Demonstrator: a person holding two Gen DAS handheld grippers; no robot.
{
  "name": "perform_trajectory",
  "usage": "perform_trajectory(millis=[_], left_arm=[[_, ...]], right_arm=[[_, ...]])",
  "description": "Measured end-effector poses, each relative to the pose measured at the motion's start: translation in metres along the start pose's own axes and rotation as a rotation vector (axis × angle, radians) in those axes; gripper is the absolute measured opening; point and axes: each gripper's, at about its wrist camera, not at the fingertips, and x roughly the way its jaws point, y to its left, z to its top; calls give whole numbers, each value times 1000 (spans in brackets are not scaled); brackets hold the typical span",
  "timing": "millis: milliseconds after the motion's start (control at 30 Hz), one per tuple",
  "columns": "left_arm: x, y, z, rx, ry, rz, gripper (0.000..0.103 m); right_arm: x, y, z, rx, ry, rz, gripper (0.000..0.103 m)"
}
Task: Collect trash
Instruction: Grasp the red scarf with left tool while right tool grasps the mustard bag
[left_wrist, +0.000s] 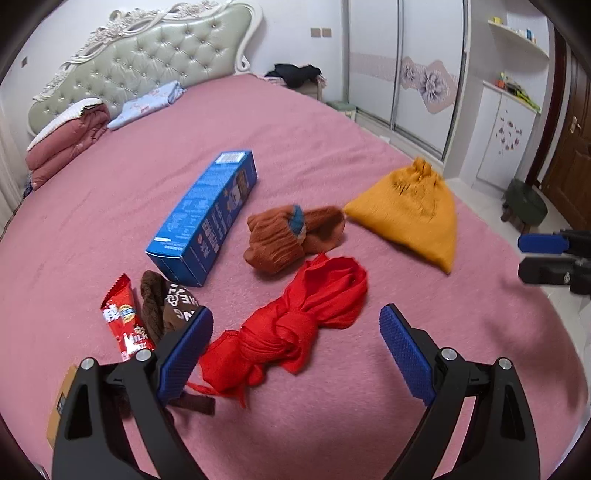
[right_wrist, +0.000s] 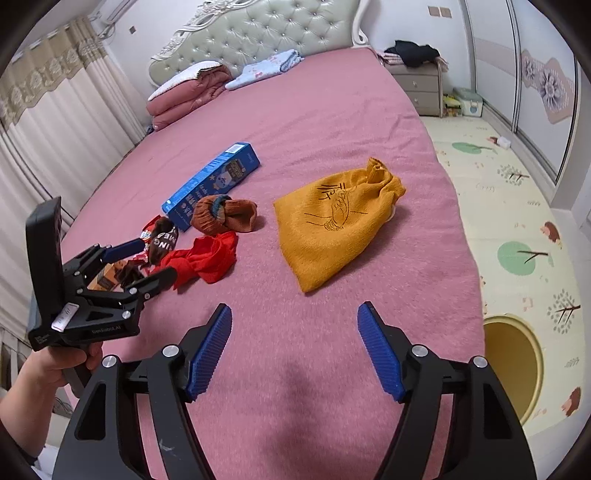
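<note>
Two grippers over pink bed (left_wrist: 295, 147). Far left: red snack wrapper (left_wrist: 123, 317) beside brown sock (left_wrist: 166, 302). Left gripper (left_wrist: 295, 347) jaws apart, nothing between pads, above red cloth (left_wrist: 295, 325). Blue box (left_wrist: 207, 214) behind. Mustard pouch (right_wrist: 340, 221) further right. Right gripper (right_wrist: 295, 350) jaws apart, empty.

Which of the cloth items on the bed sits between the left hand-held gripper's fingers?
The knotted red cloth. It lies in the open left hand-held gripper gap; the yellow drawstring bag and orange-brown socks lie further off.
</note>
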Motion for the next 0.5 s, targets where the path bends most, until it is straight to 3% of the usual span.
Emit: perform_trajectory(millis=[267, 367, 500], left_arm=[[37, 3, -2, 15, 61, 1, 90], [48, 6, -3, -14, 91, -37, 65], [52, 12, -1, -73, 107, -20, 44]], right_arm=[[18, -8, 11, 10, 23, -19, 69], [26, -13, 15, 22, 34, -24, 69], [34, -20, 21, 39, 45, -16, 69]])
